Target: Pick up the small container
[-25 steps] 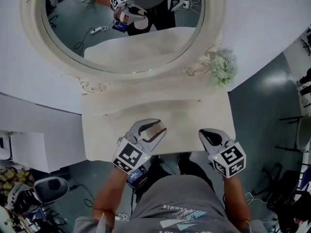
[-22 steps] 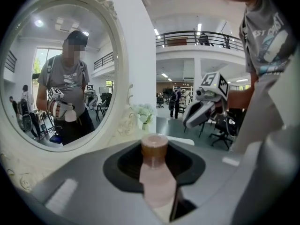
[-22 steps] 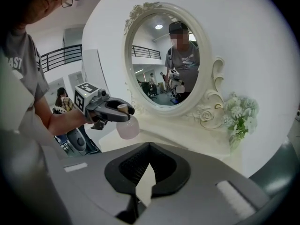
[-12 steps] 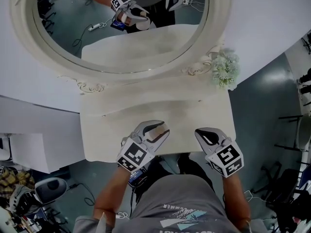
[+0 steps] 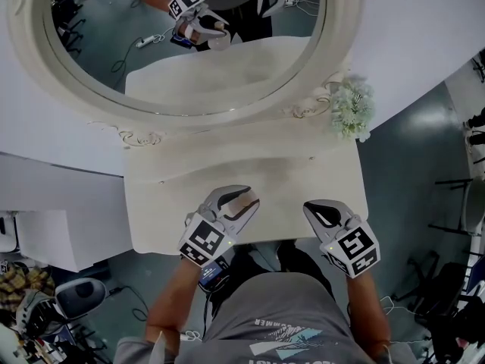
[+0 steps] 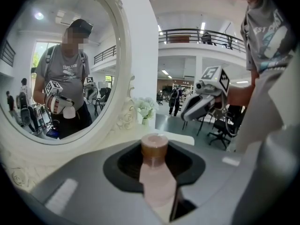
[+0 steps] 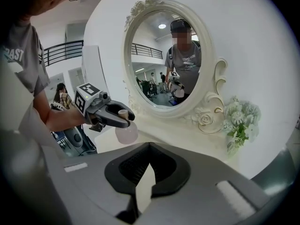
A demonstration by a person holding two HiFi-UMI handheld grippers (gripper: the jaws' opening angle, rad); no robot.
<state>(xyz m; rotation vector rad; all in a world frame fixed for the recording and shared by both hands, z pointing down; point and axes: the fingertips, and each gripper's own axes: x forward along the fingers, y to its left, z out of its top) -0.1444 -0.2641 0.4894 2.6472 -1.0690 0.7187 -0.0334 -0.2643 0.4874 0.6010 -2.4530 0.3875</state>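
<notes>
The small container (image 5: 239, 202) is a pale pink bottle with a brown cap (image 6: 154, 146). My left gripper (image 5: 236, 203) is shut on it, the jaws clasping it just below the cap, over the front part of the cream dressing table (image 5: 303, 174). The right gripper view shows the bottle's round body (image 7: 126, 132) hanging under the left gripper (image 7: 121, 117), above the tabletop. My right gripper (image 5: 315, 211) hovers at the table's front right, jaws together with nothing between them. It also appears in the left gripper view as the right gripper (image 6: 200, 108), off to the right.
A large oval mirror (image 5: 189, 51) in an ornate cream frame stands at the back of the table. A small bunch of white-green flowers (image 5: 349, 106) sits at the back right corner. A white wall lies behind, and grey floor with clutter surrounds the table.
The left gripper with the container has sunk slightly toward the tabletop. The right gripper has shifted slightly to the left.
</notes>
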